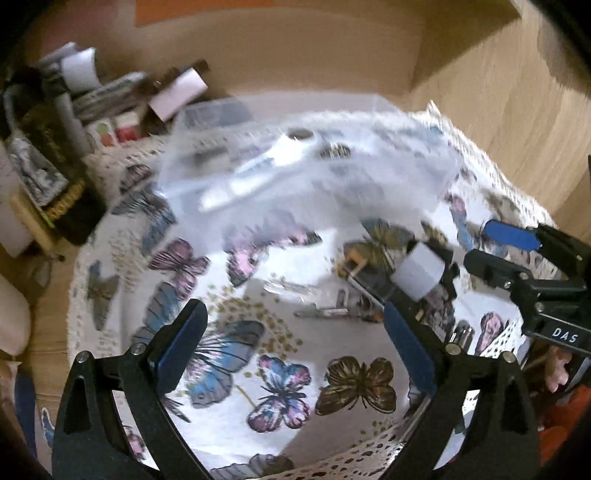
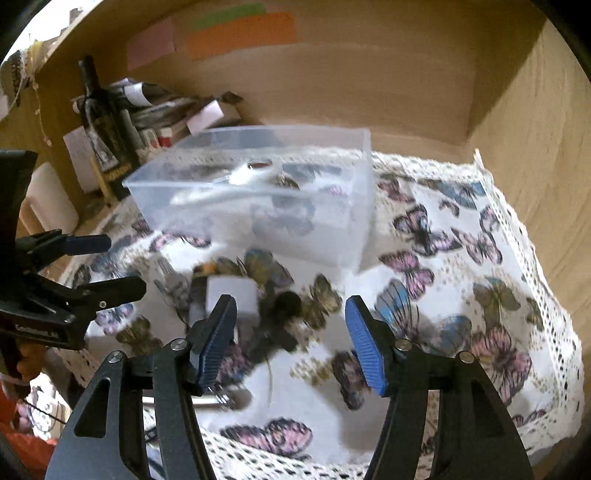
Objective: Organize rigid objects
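A clear plastic box stands on the butterfly cloth and holds a white-handled tool; the box also shows blurred in the left wrist view. In front of it lies a pile of small items: a white cube charger, a black round piece and metal bits. The charger shows in the left wrist view too. My right gripper is open and empty just above this pile. My left gripper is open and empty over the cloth, left of the pile.
A dark wine bottle, stacked papers and small boxes crowd the back left corner. Wooden walls close in the back and right side. Coloured paper strips stick to the back wall.
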